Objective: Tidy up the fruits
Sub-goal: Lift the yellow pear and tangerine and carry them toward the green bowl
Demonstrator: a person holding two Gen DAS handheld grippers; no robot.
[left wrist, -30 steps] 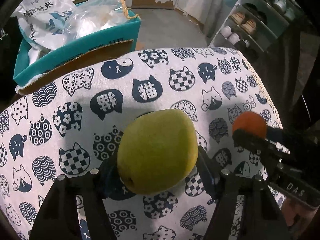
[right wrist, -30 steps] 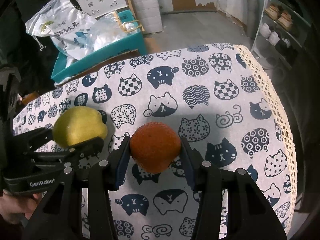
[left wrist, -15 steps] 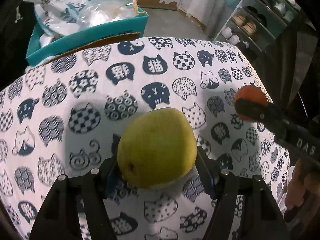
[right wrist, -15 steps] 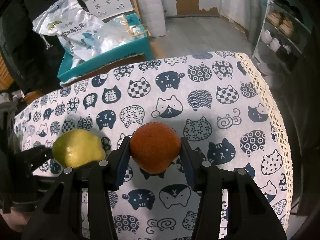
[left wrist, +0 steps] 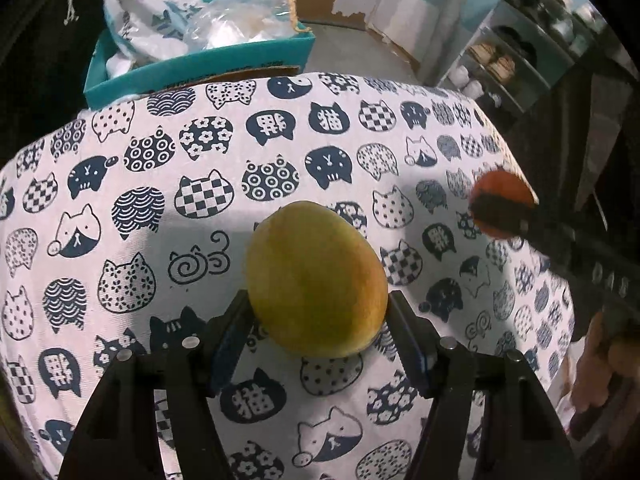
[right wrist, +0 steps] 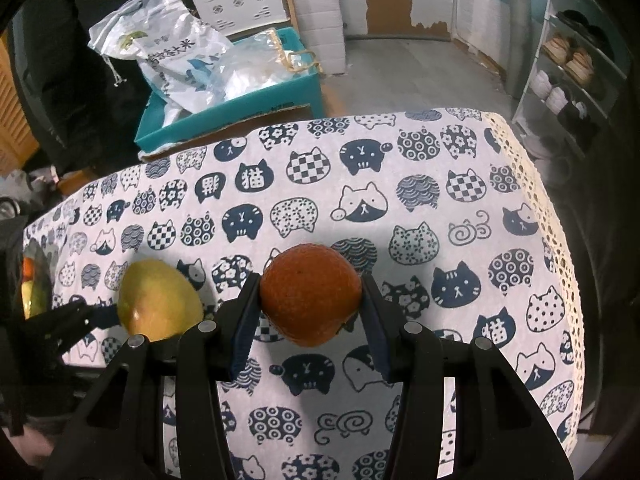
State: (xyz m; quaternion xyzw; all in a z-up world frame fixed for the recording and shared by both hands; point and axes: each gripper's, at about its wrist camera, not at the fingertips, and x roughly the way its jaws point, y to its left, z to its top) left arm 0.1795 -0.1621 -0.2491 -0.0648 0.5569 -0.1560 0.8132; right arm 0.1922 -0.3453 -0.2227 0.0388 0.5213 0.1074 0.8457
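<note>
I'm mid-carry: my left gripper [left wrist: 318,316] clamps the mango [left wrist: 316,280], my right gripper [right wrist: 310,304] clamps the orange [right wrist: 310,294], both above the table [right wrist: 420,208]; next I need a fruit container, perhaps at nine o'clock

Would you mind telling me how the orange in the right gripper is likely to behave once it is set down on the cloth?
The orange looks nearly round, so it will probably roll when released. The cat-print tablecloth seems flat and soft, which may slow it. Its rind looks firm between the right gripper pads, so it is likely not fragile.

yellow-green mango [left wrist: 316,280], orange [right wrist: 310,294] (deep), cat-print tablecloth [right wrist: 420,208]
</note>
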